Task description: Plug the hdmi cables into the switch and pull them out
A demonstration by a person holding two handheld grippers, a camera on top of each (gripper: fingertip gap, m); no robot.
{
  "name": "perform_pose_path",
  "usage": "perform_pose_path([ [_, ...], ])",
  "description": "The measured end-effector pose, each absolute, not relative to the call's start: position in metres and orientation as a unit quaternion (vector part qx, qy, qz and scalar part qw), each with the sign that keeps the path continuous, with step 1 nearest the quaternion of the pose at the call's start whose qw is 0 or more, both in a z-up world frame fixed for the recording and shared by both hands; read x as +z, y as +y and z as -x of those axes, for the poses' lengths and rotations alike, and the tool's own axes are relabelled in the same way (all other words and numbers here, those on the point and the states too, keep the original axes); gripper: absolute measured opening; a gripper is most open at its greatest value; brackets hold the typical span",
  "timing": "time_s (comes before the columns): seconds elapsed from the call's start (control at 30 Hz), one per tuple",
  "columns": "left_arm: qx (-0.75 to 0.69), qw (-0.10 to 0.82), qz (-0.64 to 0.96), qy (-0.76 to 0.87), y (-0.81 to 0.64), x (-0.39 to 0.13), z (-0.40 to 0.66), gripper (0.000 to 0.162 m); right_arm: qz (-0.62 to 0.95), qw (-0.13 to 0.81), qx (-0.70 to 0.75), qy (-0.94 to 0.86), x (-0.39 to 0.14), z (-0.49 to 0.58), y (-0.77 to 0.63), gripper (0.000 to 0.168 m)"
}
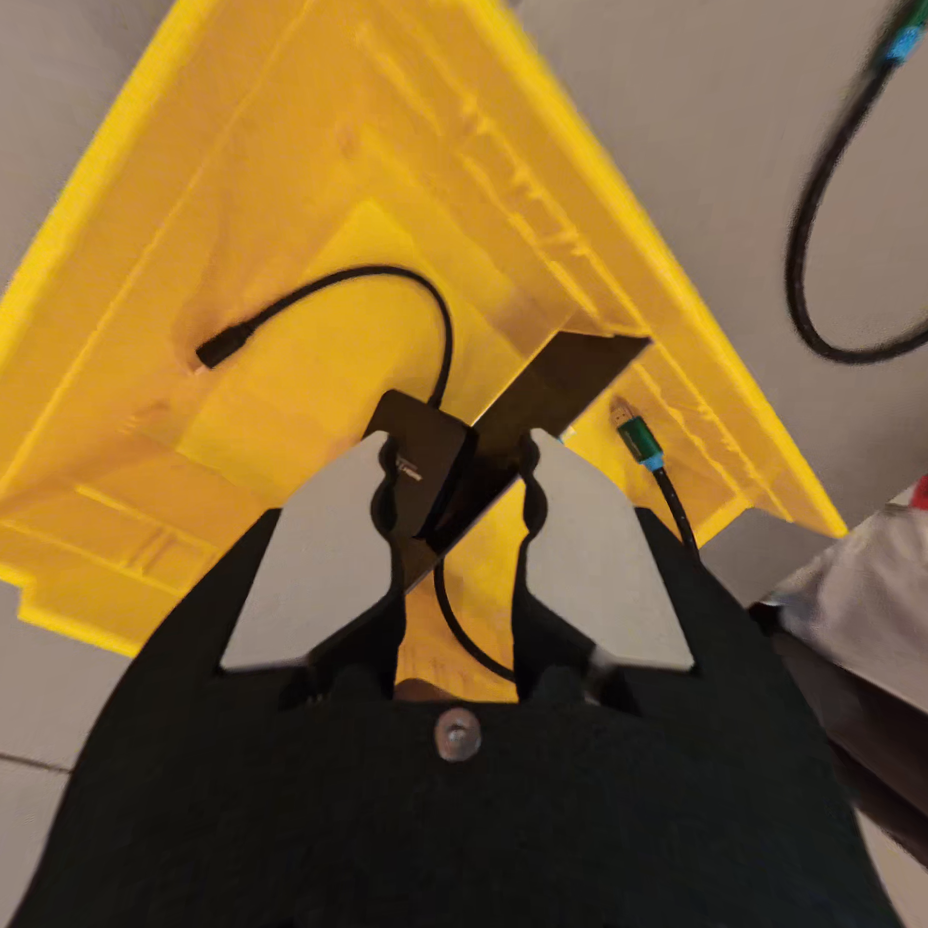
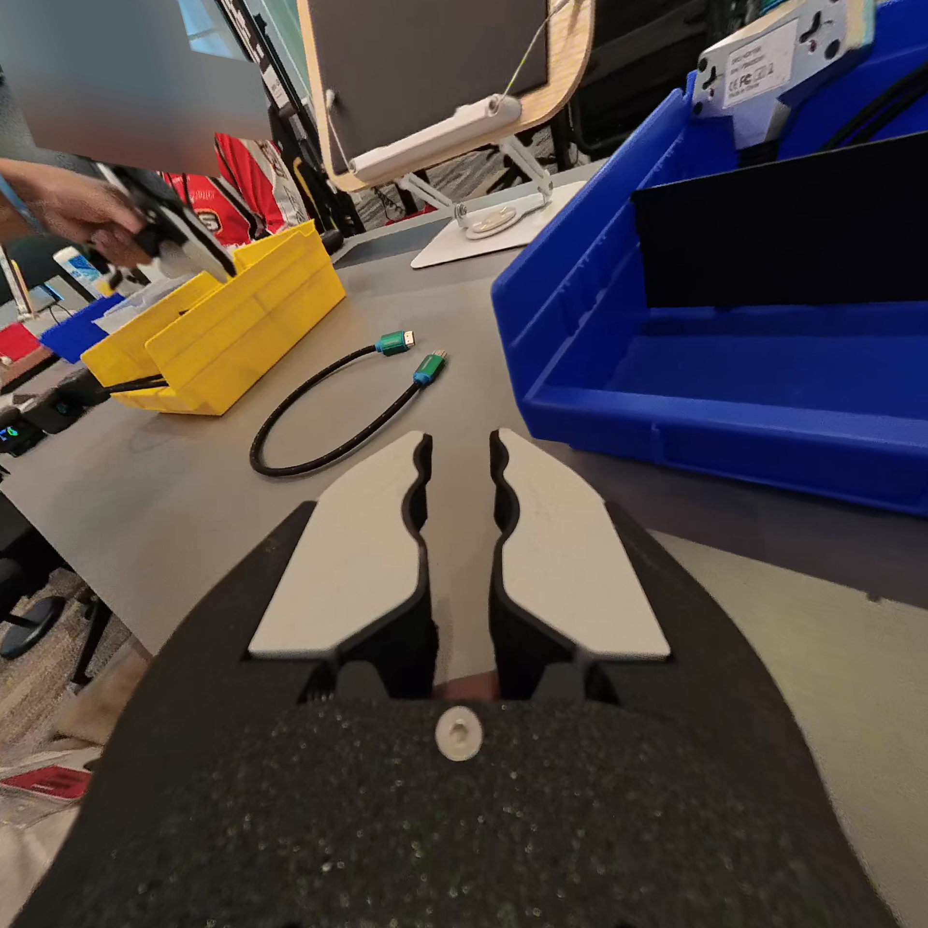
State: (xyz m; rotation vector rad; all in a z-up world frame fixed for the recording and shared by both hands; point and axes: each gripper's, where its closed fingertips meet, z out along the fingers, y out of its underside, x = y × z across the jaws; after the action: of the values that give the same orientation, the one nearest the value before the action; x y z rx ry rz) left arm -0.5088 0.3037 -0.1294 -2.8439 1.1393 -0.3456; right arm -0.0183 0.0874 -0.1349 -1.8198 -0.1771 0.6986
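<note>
My left tool (image 1: 454, 447) hangs spread around the black switch (image 1: 427, 452) in the yellow bin (image 1: 251, 201), grip uncertain; my right tool (image 2: 460, 442) sits parted, empty, cable (image 2: 321, 422) at 11 o'clock.

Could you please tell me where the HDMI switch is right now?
In the left wrist view the black HDMI switch lies inside the yellow bin, against its dark divider, between the fingers of the left gripper.

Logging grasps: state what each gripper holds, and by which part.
The left gripper reaches around the black switch in the yellow bin; contact unclear. The right gripper is open and empty.
</note>
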Motion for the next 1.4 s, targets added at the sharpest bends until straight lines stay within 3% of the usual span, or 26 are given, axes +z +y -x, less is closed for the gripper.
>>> perform_pose_path([
  [0.07,-0.099,-0.021,0.946,0.309,0.309,-0.141,0.52,0.064,0.769,0.558,0.304,-0.065,-0.134,0.015,0.088,0.021],
  [0.33,-0.035,-0.111,0.982,0.152,0.311,-0.167,0.545,0.084,0.773,0.552,0.299,-0.095,-0.135,0.023,0.083,0.022],
  [0.5,-0.04,-0.169,0.98,0.098,0.296,-0.178,0.541,0.086,0.756,0.54,0.36,-0.079,-0.131,0.028,0.08,0.022],
  [0.73,-0.035,-0.22,0.973,0.054,0.284,-0.183,0.548,0.074,0.732,0.533,0.423,-0.041,-0.124,0.025,0.078,0.021],
  [1.17,-0.069,-0.169,0.98,0.076,0.296,-0.159,0.556,0.071,0.739,0.529,0.413,-0.057,-0.126,0.035,0.08,0.021],
  [1.4,-0.129,-0.03,0.984,0.115,0.308,-0.109,0.541,0.07,0.74,0.547,0.382,-0.079,-0.123,0.036,0.075,0.021],
])
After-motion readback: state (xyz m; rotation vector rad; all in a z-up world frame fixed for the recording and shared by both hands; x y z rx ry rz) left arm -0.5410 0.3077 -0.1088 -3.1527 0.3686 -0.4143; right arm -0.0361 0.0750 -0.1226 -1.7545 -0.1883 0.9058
